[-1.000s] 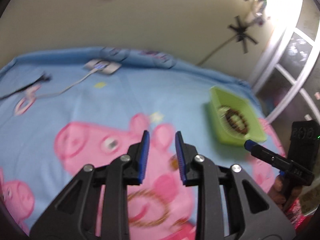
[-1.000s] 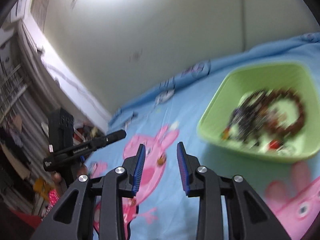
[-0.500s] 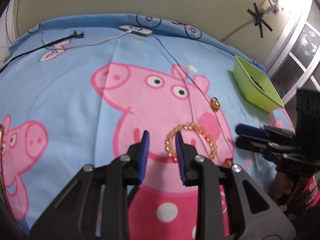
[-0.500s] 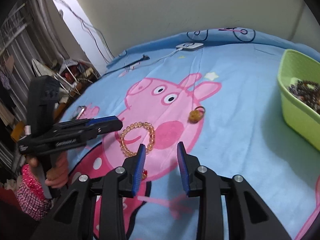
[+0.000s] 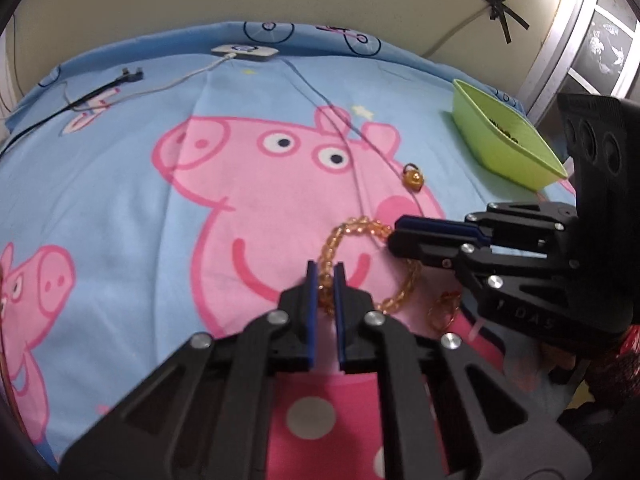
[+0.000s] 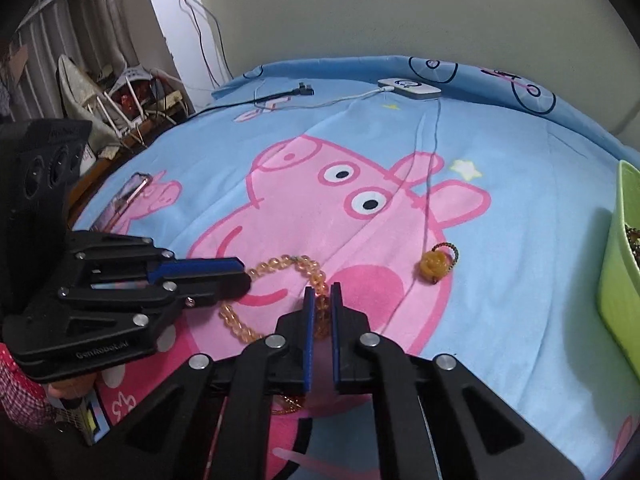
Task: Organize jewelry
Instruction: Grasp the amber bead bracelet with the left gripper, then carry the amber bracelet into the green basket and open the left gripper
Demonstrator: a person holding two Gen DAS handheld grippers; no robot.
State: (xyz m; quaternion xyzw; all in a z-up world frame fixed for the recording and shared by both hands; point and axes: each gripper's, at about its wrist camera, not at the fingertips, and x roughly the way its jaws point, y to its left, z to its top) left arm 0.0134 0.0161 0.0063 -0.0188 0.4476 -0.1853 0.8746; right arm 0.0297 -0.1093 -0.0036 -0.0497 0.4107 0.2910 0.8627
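Note:
An amber bead bracelet (image 5: 360, 226) (image 6: 280, 262) lies on the pig-print sheet, and both grippers grip it from opposite sides. My left gripper (image 5: 326, 270) (image 6: 244, 276) is closing, with beads of the near-left arc pinched between its blue pads. My right gripper (image 6: 322, 292) (image 5: 394, 236) is closing too, its pads pressing on beads of the right arc. An amber pendant (image 5: 414, 178) (image 6: 434, 266) with a small loop lies loose beyond the bracelet. The green tray (image 5: 500, 140) (image 6: 618, 280) at the right holds dark beaded pieces.
A thin orange ring-shaped piece (image 5: 442, 312) lies just right of the bracelet. A white charger (image 5: 245, 51) (image 6: 408, 88) and cables sit at the far edge of the bed. A phone (image 6: 128, 196) lies at the left edge. Wall behind, clutter to the left.
Both grippers have come down and in to the bracelet from either side. Their jaws have gone from apart to pinched on its beads.

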